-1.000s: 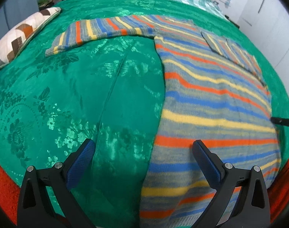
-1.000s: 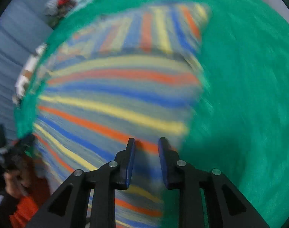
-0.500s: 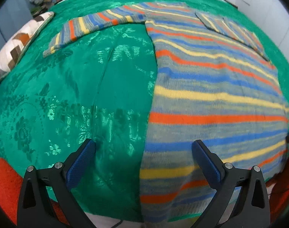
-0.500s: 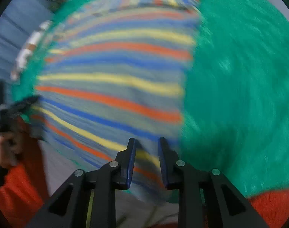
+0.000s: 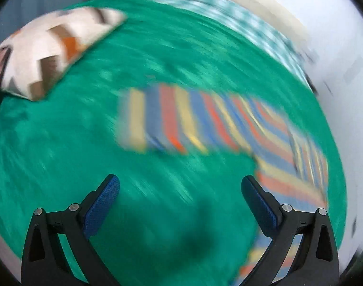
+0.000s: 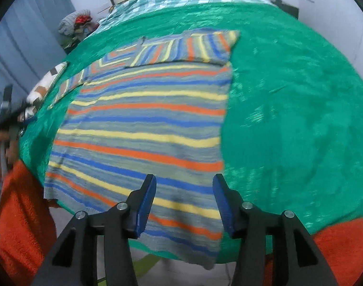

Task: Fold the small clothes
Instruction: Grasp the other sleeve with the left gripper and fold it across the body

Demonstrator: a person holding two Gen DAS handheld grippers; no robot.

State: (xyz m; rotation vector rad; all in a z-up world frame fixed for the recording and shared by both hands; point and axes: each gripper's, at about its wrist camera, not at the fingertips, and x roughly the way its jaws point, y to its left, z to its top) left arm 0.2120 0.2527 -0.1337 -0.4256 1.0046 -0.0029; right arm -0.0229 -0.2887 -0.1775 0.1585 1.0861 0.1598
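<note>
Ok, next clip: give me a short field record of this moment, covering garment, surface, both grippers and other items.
garment: striped sweater, spread flat, one sleeve stretched out sideways, the other folded across the chest
surface: green bedspread
left gripper: open, over bare bedspread, view blurred
right gripper: jaws opening, nothing between them, above the sweater's hem
other: patterned pillow beside the sleeve

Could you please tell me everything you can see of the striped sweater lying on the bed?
The striped sweater looks knitted, grey with blue, yellow and orange bands. It lies flat on the green bedspread, body spread out, its hem hanging slightly over the near edge. One sleeve is folded across the top of the body; the other sleeve stretches out sideways toward the patterned pillow without reaching it. The right tool, jaws opening, sits above the hem with nothing between them. Nothing grips it.
</note>
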